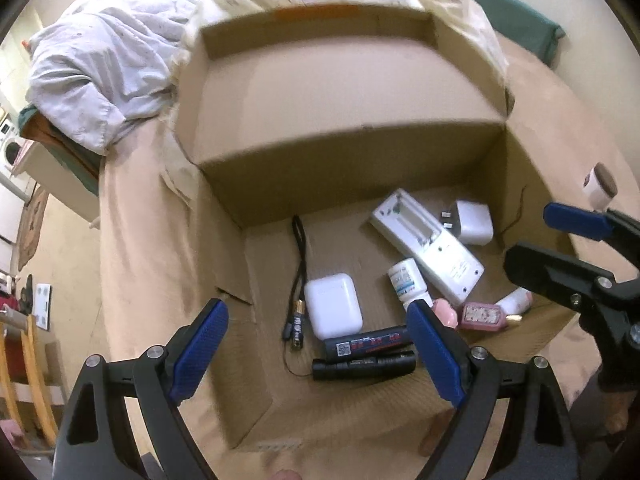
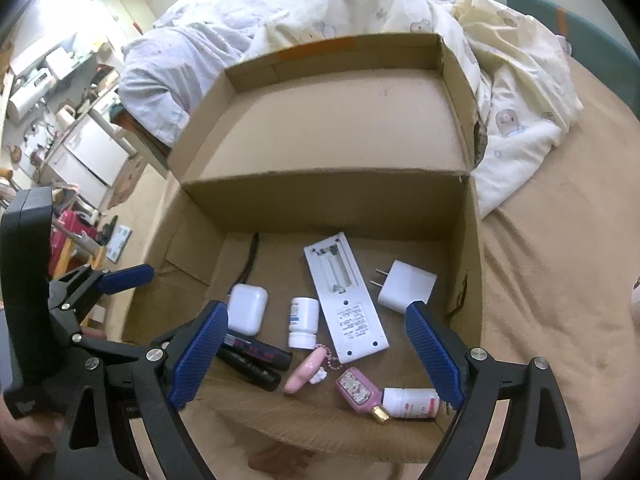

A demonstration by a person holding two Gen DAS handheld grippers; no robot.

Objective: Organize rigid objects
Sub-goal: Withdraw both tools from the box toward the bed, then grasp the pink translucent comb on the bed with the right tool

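Observation:
An open cardboard box sits on a bed. Inside lie a white earbud case, a white remote with its battery bay open, a white charger plug, a white pill bottle, a black flashlight, a black battery pack, an AA battery, a pink bottle and a second pill bottle. My left gripper is open and empty above the box's near edge. My right gripper is open and empty there too.
A black cable lies along the box floor. Rumpled white bedding lies behind the box. A small white item with a brown end lies on the tan sheet to the right. Room furniture stands at far left.

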